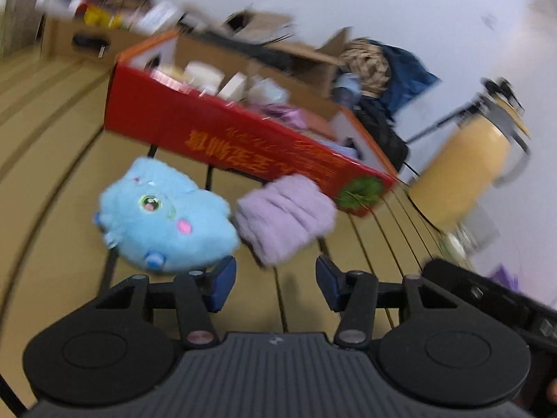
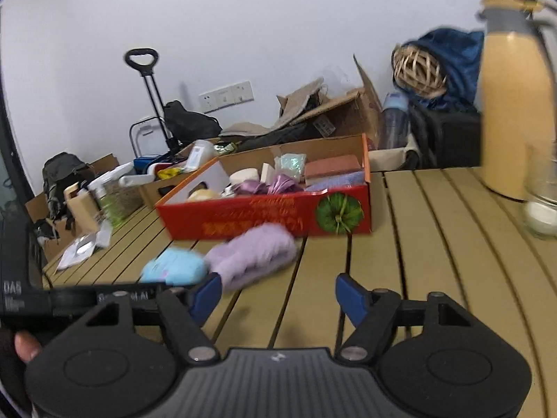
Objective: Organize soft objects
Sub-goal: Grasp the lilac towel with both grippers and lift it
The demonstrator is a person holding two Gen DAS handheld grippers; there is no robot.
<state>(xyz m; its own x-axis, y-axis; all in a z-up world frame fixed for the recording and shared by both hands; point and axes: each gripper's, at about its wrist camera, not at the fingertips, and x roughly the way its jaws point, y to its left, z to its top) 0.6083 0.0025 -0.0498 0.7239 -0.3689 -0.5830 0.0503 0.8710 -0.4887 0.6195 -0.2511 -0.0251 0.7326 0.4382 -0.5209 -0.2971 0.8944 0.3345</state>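
Blue plush (image 1: 163, 209) apparently touches lilac fluffy bundle (image 1: 285, 216) before red box (image 1: 243, 142).

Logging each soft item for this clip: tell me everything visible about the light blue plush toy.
The light blue plush toy is a rounded, fluffy animal face with a green embroidered eye, a pink cheek patch and small darker blue nubs at its edge. It lies on the slatted tan table, in front of the red box, right beside the lilac fuzzy item. No claw touches it.

Plush (image 1: 163, 209) left of towel (image 1: 283, 214).
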